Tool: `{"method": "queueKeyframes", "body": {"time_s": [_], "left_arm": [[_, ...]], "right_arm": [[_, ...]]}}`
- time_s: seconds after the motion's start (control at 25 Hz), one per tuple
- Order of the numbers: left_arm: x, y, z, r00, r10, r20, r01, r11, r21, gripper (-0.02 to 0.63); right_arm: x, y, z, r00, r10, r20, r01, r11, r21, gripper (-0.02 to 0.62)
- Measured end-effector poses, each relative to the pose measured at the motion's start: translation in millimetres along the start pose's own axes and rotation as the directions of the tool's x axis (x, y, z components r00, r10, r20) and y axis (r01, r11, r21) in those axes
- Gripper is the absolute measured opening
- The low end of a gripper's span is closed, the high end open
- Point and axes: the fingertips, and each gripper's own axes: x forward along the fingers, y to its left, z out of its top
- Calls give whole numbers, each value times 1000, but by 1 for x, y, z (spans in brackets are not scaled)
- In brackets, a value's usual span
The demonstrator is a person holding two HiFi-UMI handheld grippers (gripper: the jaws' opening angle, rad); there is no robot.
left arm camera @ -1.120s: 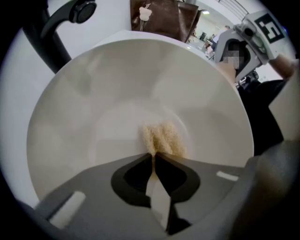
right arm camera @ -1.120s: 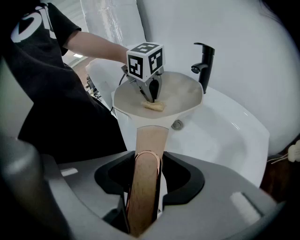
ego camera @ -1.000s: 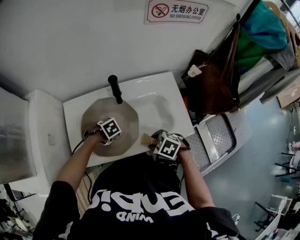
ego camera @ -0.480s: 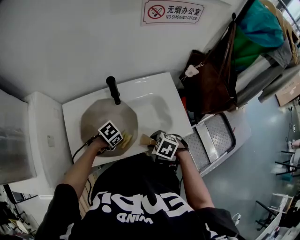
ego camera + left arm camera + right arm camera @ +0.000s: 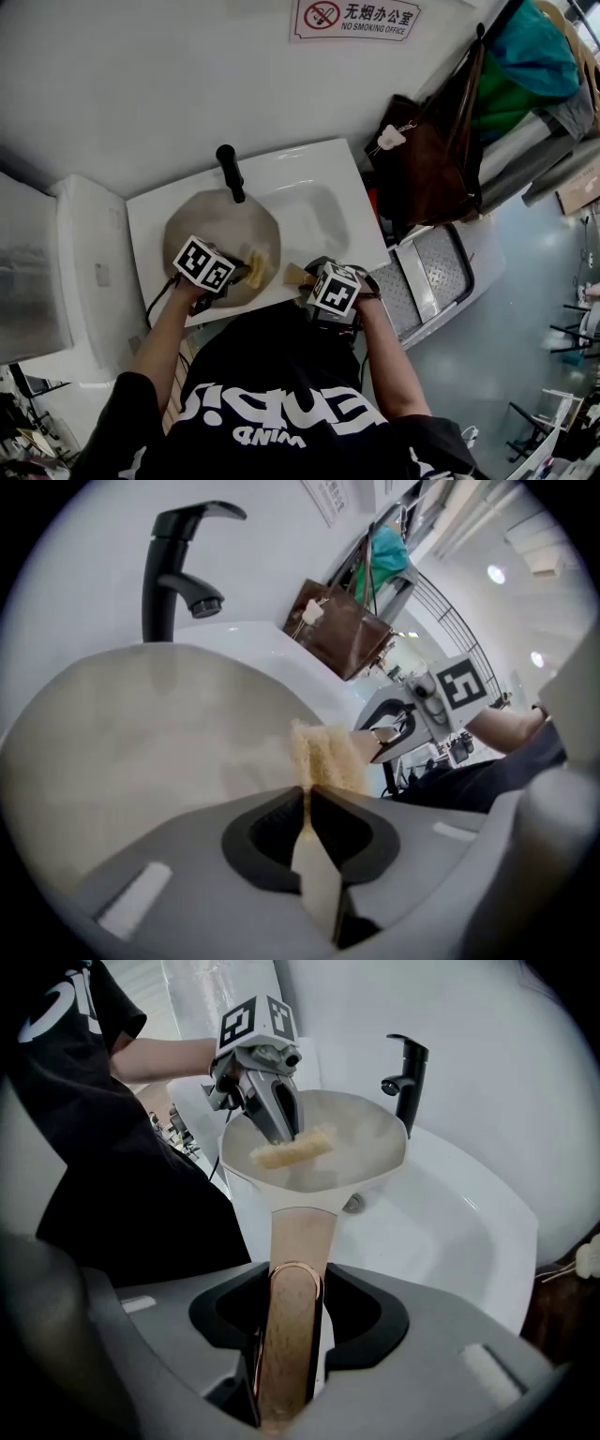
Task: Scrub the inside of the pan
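A beige pan (image 5: pixel 214 234) lies over the left part of a white sink (image 5: pixel 323 183). Its wooden handle (image 5: pixel 298 1241) runs back between the jaws of my right gripper (image 5: pixel 309 278), which is shut on it. My left gripper (image 5: pixel 242 269) is shut on a yellow scrub pad (image 5: pixel 256 262) that rests against the inside of the pan near its right front rim. In the left gripper view the scrub pad (image 5: pixel 323 757) sticks out past the closed jaws onto the pan's inner wall (image 5: pixel 141 733). The right gripper view shows the left gripper (image 5: pixel 281 1129) pressing the pad (image 5: pixel 292 1147) into the pan.
A black tap (image 5: pixel 230 173) stands at the back of the sink, just behind the pan. A white appliance (image 5: pixel 80 272) sits to the left. A brown bag (image 5: pixel 427 159) hangs at the right, above a folding step stool (image 5: pixel 431 281).
My left gripper has slid with the scrub pad from the pan's middle toward its right front rim. The right gripper has held the handle still.
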Motion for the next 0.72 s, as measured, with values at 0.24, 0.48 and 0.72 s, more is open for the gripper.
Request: {"method": "queueKeyframes", "body": {"time_s": [0.24,0.48,0.72], "left_arm": [[1,-6,-2,1000,-3,21,3,1000,-2,23],[4,-13,-1,999,-10,37,10,1000,-2,23],[4,-15,-3,1000,-8,28,8,1000,2,23]], "right_arm": [[8,-5,-6,1000,3,-2,-3,1000,2,175],[15,-7,-13,1000,5,-16,-5,1000,10,175],[18,-8,-18,1000,12,-5,-11,1000,27,175]]}}
